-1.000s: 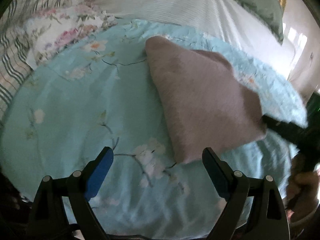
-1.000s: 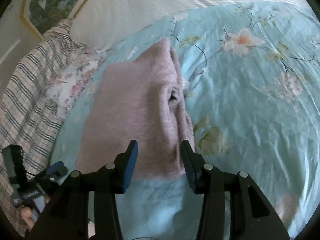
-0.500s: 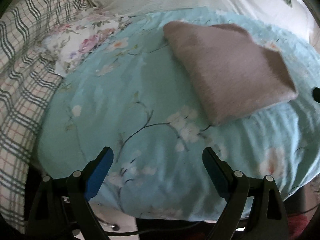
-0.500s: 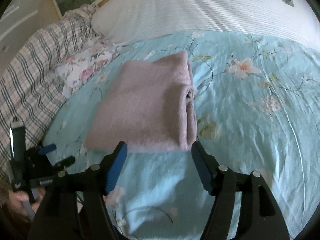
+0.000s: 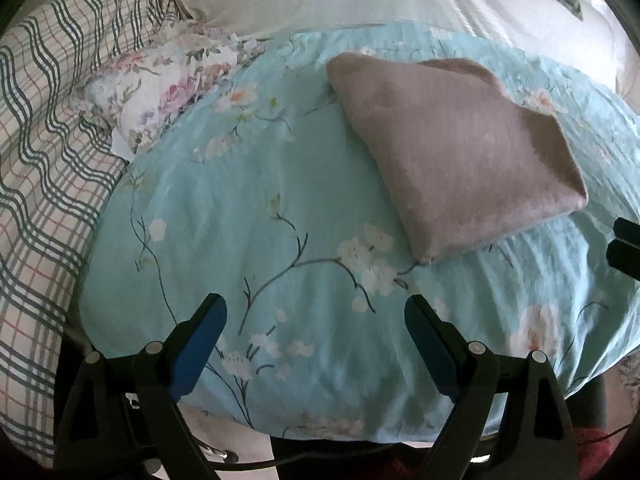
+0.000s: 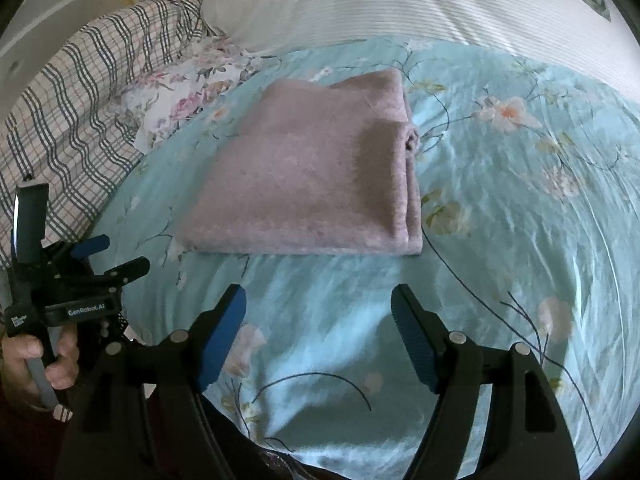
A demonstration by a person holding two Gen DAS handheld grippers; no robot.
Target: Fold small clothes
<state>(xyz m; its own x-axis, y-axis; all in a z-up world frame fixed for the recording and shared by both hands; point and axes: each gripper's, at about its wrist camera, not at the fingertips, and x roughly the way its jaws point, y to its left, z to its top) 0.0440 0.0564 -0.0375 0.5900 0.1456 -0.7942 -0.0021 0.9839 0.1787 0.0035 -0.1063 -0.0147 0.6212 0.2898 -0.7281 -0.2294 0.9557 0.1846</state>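
A folded mauve-pink cloth [image 5: 452, 152] lies flat on the light blue floral sheet [image 5: 260, 216]; it also shows in the right wrist view [image 6: 316, 184], with its stacked folded edges on its right side. My left gripper [image 5: 316, 340] is open and empty, held back over the sheet's near edge, well short of the cloth. My right gripper [image 6: 318, 328] is open and empty, a short way in front of the cloth's near edge. The left gripper also shows at the left of the right wrist view [image 6: 92, 272], held in a hand.
A plaid blanket [image 5: 44, 152] lies at the left. A floral cloth [image 5: 168, 88] lies between it and the blue sheet. A white striped pillow [image 6: 400, 4] lies behind. The bed's near edge drops off below both grippers.
Both grippers have pulled back from the cloth toward the bed's near edge. The right gripper's jaws have opened wider and let go of the cloth, which now lies flat.
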